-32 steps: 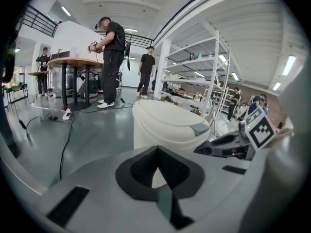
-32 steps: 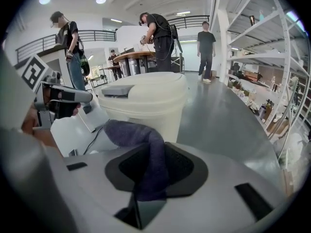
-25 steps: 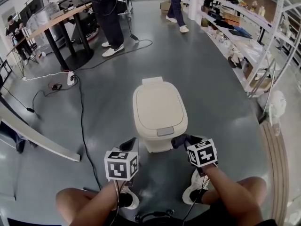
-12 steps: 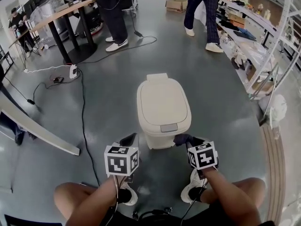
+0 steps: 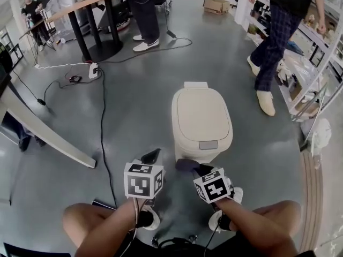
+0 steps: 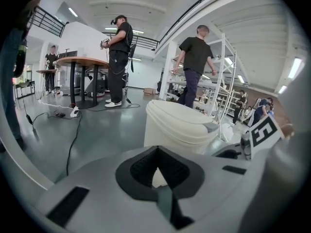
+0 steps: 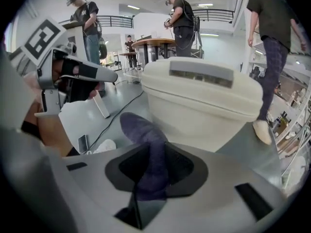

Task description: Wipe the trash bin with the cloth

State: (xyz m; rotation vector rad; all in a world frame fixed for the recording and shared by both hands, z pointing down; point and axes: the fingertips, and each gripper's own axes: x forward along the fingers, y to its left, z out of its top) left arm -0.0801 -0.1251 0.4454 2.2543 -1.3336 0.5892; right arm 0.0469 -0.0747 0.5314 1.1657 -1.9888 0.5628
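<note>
right claw (image 7: pixel 149 166) clamped on the dark purple cloth (image 7: pixel 143 130), its free end poking forward near the lidded beige trash bin (image 5: pixel 202 119) on the floor (image 5: pixel 134 106), ready for a wipe; left claw (image 6: pixel 158 169) closed, empty, parked alongside

The grey floor (image 5: pixel 134 100) is carrying the cream trash bin (image 5: pixel 202 125), which is standing upright near its middle. A black cable (image 5: pixel 102 125) is running along the floor left of the bin, leading from a white power strip (image 5: pixel 94 70). A round table base (image 5: pixel 104 51) is resting at the far left, and a cardboard box (image 5: pixel 216 5) is sitting at the far edge.
</note>
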